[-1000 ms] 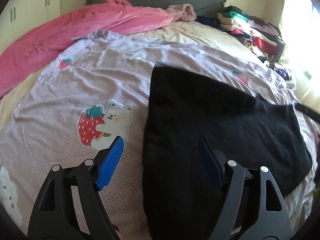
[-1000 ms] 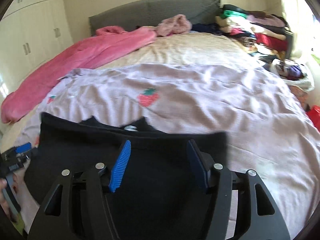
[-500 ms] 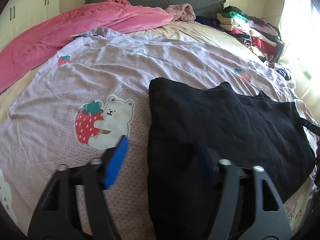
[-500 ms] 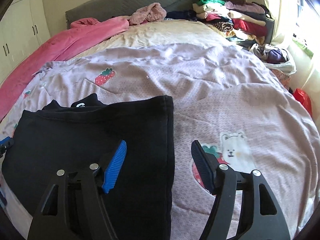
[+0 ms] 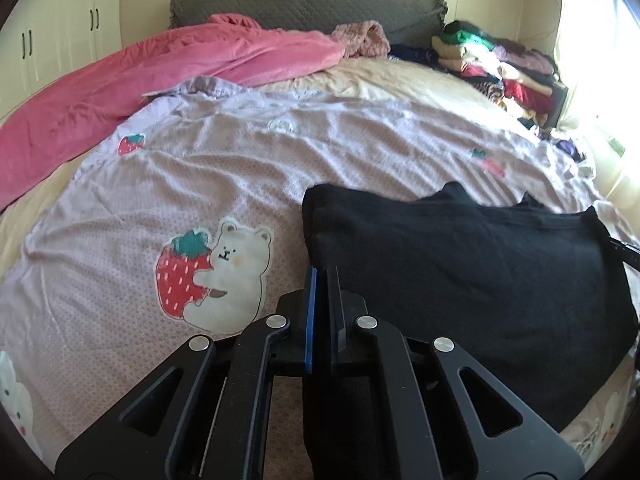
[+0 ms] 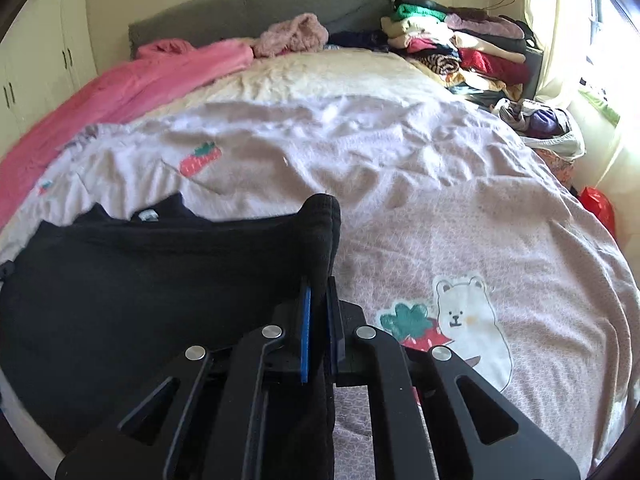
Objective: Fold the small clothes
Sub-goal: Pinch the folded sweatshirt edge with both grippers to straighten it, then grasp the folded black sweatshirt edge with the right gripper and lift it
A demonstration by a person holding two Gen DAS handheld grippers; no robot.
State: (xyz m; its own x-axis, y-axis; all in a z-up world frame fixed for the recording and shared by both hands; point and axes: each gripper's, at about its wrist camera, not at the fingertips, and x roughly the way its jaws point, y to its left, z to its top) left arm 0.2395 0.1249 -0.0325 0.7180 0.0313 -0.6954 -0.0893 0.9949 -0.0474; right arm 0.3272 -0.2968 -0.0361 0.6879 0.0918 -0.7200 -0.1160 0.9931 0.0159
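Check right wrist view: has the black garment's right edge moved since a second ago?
Yes. The black garment edge is bunched up, pinched in the right hand-held gripper, nearer the bear print.

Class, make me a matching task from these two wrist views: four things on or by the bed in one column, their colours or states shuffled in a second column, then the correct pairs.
Things
1. Garment held by both grippers
2. Rumpled blanket along the bed's far-left side
3. Headboard
4. Left gripper

Colours or states
A. grey
B. shut on fabric
C. black
D. pink

Pairs: 1-C, 2-D, 3-A, 4-B
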